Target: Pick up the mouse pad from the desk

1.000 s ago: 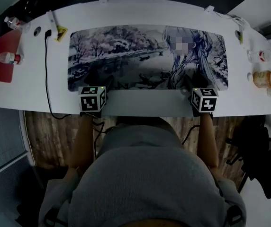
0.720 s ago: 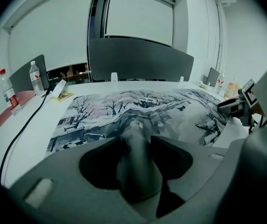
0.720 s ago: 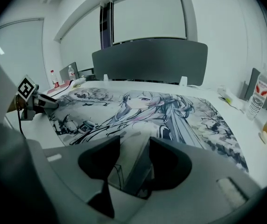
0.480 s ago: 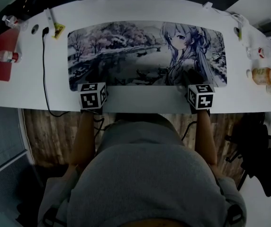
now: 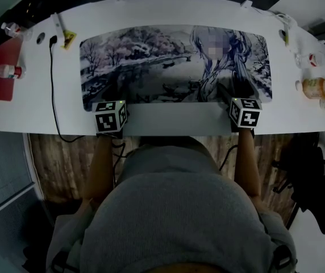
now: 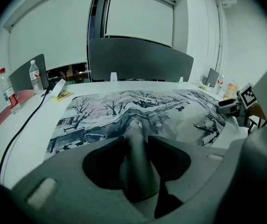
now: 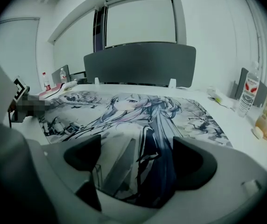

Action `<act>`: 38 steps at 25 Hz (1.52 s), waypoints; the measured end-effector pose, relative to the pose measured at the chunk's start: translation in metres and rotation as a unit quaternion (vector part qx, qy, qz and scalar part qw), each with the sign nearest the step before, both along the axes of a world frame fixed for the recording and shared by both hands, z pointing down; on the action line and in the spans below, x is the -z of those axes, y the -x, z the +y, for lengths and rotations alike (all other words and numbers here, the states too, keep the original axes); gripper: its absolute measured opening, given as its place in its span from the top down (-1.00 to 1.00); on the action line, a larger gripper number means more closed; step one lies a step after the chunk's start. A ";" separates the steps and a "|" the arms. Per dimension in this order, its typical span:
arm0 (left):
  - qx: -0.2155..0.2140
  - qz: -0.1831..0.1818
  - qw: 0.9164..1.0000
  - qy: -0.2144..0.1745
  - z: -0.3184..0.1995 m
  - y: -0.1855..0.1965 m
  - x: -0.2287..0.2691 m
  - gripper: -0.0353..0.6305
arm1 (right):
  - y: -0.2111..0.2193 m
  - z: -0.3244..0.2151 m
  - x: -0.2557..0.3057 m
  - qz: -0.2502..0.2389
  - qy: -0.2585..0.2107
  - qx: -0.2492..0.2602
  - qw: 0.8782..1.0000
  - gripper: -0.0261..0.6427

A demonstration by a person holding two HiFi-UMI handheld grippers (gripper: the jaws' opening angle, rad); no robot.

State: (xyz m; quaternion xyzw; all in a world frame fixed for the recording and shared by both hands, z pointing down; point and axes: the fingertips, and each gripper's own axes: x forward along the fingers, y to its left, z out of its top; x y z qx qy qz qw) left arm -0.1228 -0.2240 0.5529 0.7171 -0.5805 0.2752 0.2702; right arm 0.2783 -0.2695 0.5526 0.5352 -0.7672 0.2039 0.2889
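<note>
left of mouse pad, black cable

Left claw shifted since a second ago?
No: left claw stays at the desk front edge; its jaws have just been closing on the mouse pad.

Large rectangular mouse pad, printed with snowy trees and an anime figure; spread on the white surface, near-left edge bunched into a raised ridge, the rest flat.
</note>
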 end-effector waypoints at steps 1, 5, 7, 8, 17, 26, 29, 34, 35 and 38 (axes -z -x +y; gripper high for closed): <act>0.000 0.000 1.000 0.000 0.000 0.000 0.000 0.38 | 0.001 0.000 -0.001 -0.003 0.006 0.002 1.000 -0.45; 0.003 0.002 1.000 0.003 -0.001 0.001 0.000 0.39 | 0.004 0.000 -0.001 -0.005 0.026 0.009 1.000 -0.40; 0.004 0.001 1.000 0.003 -0.001 0.001 0.000 0.39 | 0.008 0.002 -0.001 -0.005 0.026 0.016 1.000 -0.28; 0.005 0.000 1.000 0.003 -0.001 0.000 0.000 0.39 | 0.011 0.004 0.000 -0.005 0.026 0.020 0.999 -0.19; 0.004 -0.003 1.000 0.001 -0.001 0.000 0.000 0.41 | 0.030 0.011 0.002 0.002 0.025 0.051 0.998 0.39; 0.002 0.050 0.998 -0.025 -0.001 -0.006 0.011 0.71 | 0.039 0.016 0.009 -0.011 0.008 0.060 0.998 0.76; 0.010 0.077 0.996 -0.039 -0.003 -0.008 0.017 0.79 | 0.038 0.013 0.022 -0.070 -0.012 0.029 0.997 0.83; 0.025 0.104 0.991 -0.076 -0.008 -0.006 0.040 0.81 | 0.040 0.008 0.053 -0.107 -0.061 0.016 0.992 0.85; 0.028 0.107 0.990 -0.085 -0.010 -0.005 0.046 0.82 | 0.040 0.007 0.060 -0.111 -0.071 0.015 0.991 0.85; 0.032 0.113 0.987 -0.110 -0.017 -0.004 0.067 0.82 | 0.039 0.001 0.086 -0.139 -0.104 0.009 0.985 0.85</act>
